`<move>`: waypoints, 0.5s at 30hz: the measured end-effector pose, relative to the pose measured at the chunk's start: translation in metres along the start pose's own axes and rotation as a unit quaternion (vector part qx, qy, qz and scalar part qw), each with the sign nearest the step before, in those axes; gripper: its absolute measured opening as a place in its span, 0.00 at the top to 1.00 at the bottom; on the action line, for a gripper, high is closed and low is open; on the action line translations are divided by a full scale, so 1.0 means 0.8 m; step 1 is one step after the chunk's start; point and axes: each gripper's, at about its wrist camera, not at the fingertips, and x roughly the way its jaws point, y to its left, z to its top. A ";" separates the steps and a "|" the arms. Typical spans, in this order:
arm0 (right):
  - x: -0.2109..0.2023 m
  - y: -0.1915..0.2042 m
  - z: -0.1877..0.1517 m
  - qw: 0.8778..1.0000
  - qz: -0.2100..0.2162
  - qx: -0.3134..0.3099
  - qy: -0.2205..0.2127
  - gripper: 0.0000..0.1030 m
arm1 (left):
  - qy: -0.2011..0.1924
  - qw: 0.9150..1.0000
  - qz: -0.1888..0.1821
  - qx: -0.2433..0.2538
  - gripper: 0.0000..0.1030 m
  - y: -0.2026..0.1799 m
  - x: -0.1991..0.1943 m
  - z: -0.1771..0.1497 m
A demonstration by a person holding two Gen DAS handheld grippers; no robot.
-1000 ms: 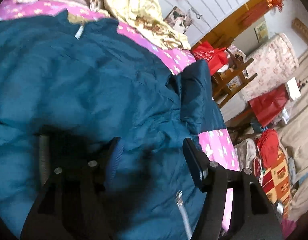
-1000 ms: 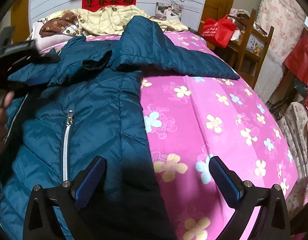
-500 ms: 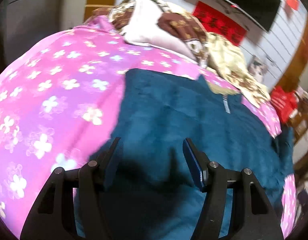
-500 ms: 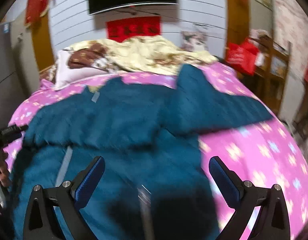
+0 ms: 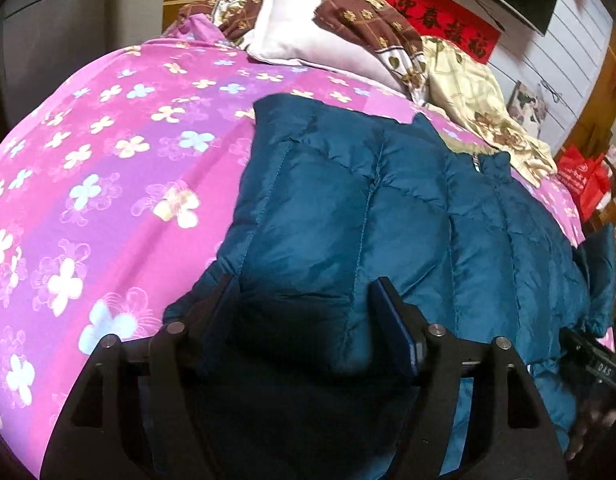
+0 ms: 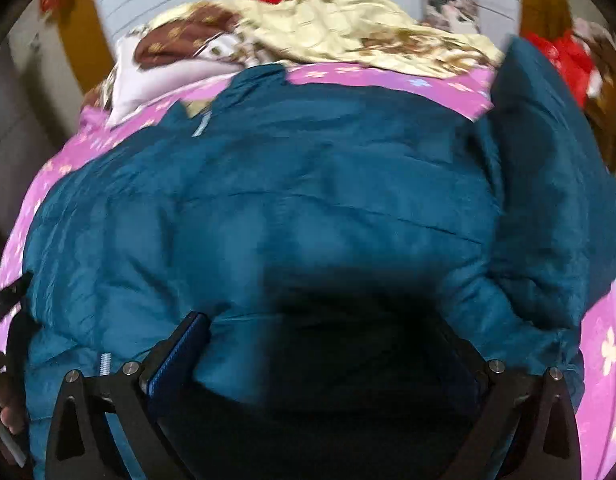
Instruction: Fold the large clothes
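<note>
- The teal quilted jacket (image 5: pixel 408 208) is lying spread on the bed, over the pink flowered bedspread (image 5: pixel 108 184). Its collar is pointing toward the pillows (image 5: pixel 308 36) at the head of the bed.
- One sleeve (image 6: pixel 548 184) is lying out to the right in the right wrist view, partly folded against the body panel.
- The left hand-held gripper (image 5: pixel 308 316) is hovering over the jacket's left edge. Its jaws are opening, quilted fabric is showing between them, and the pads are not pressing on it.
- The right hand-held gripper (image 6: pixel 328 344) is standing wide apart over the lower middle of the jacket and gripping nothing. Its right finger is lost in shadow, and this view is blurred.
- Judgement: the step in hand is looking like taking hold of the near hem or side edge to start a fold across the body.
- To do it well: the left jaws should be biting the seam edge only, not a thick puff of padding, since slick shell fabric is likely to be slipping out.
- Both grippers should be pinching at matching spots along the same edge, so the fold line is running straight.
- Risk: the loose sleeve may be bunching under the fold, so tucking it flat first seems wise.
- The zipper pull (image 6: pixel 105 364) is sitting just beside the right gripper's left finger; catching it should be avoided.
</note>
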 end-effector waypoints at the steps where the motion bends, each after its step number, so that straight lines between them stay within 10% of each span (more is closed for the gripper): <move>1: 0.001 -0.003 0.000 1.000 -0.004 -0.002 0.004 0.00 | 0.001 1.000 -0.001 0.003 0.30 -0.001 0.001 -0.001; 15: -0.013 -0.011 -0.009 1.000 0.007 -0.006 -0.012 0.00 | -0.031 0.999 0.017 0.024 0.24 -0.013 -0.015 -0.001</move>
